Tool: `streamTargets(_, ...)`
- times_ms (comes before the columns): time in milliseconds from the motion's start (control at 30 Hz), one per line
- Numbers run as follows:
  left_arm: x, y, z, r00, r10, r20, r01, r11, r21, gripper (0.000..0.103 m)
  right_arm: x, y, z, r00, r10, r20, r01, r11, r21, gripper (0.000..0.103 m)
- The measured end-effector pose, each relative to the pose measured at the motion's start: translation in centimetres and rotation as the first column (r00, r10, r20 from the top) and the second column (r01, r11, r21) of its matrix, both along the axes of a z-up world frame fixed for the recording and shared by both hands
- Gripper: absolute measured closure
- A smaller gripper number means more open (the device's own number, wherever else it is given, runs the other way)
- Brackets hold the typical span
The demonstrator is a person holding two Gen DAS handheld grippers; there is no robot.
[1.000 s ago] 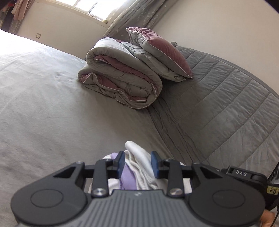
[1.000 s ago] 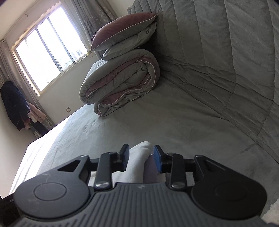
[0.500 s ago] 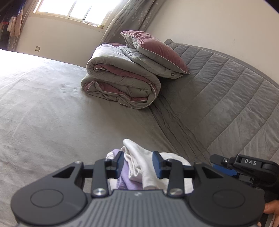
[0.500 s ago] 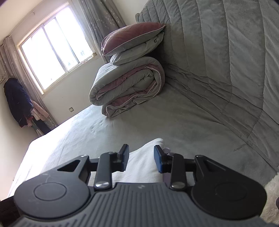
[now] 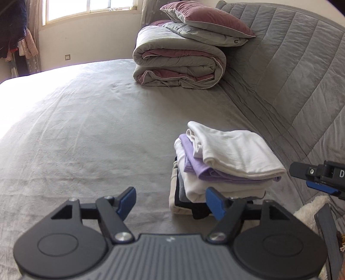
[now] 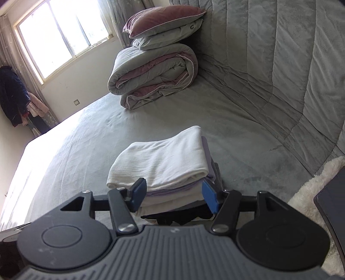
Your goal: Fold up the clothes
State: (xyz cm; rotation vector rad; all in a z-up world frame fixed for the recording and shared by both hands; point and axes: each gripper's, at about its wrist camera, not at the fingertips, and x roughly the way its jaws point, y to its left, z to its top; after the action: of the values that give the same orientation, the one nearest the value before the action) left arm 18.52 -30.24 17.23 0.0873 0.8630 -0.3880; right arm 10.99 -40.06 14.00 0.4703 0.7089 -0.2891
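A stack of folded clothes (image 5: 222, 168) lies on the grey bed, with a white garment (image 5: 235, 150) on top, a lilac one under it, then white and dark pieces. The stack also shows in the right wrist view (image 6: 168, 170). My left gripper (image 5: 171, 202) is open and empty, drawn back to the left of the stack. My right gripper (image 6: 173, 195) is open and empty, just in front of the stack; part of it shows at the right edge of the left wrist view (image 5: 319, 174).
A rolled grey and mauve quilt (image 5: 179, 64) with two pillows (image 5: 207, 19) on top sits at the head of the bed, against the padded headboard (image 5: 291, 71). A fluffy white throw (image 6: 312, 189) lies at right. A window (image 6: 62, 36) and hanging clothes are at far left.
Both grippers were shut on the white garment; they have opened, let it go on top of the stack, and pulled back. The left one moved to the left.
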Motion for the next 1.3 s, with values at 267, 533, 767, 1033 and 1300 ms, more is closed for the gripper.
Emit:
streamTargets(267,-2.0,-1.2,0.1,0.996,-0.036,-0.077,0.048,0.987,0.154,0.001,-1.6,-0.1,-0.9,0.989,-0.034,-0.147,0.048,0.994,0.095,0.003)
streamTargets(533,-2.9,-2.1,0.6,0.989,-0.045,-0.140,0.069,0.983,0.171,0.001,-3.0,0.7,-0.3,0.976,-0.034,-0.216,0.047,0.997,0.055,0.000)
streamTargets(767,-3.1,-1.7,0.8,0.988,-0.012,-0.157,0.044,0.978,0.204,0.001,-3.8,1.7,0.9,0.973,0.001,-0.229,0.005,1.000,0.025,0.000)
streamTargets(1033,-3.0,-0.1,1.5,0.971,0.052,-0.235,-0.022,0.991,0.129,0.001,-5.2,2.5,3.3,0.979,0.020,-0.204,-0.023,1.000,-0.013,0.000)
streamTargets(1300,-3.3,-0.4,1.8,0.968,0.035,-0.247,-0.002,0.991,0.132,0.001,-5.4,2.7,3.8,0.981,0.022,-0.193,-0.026,0.999,-0.018,0.000)
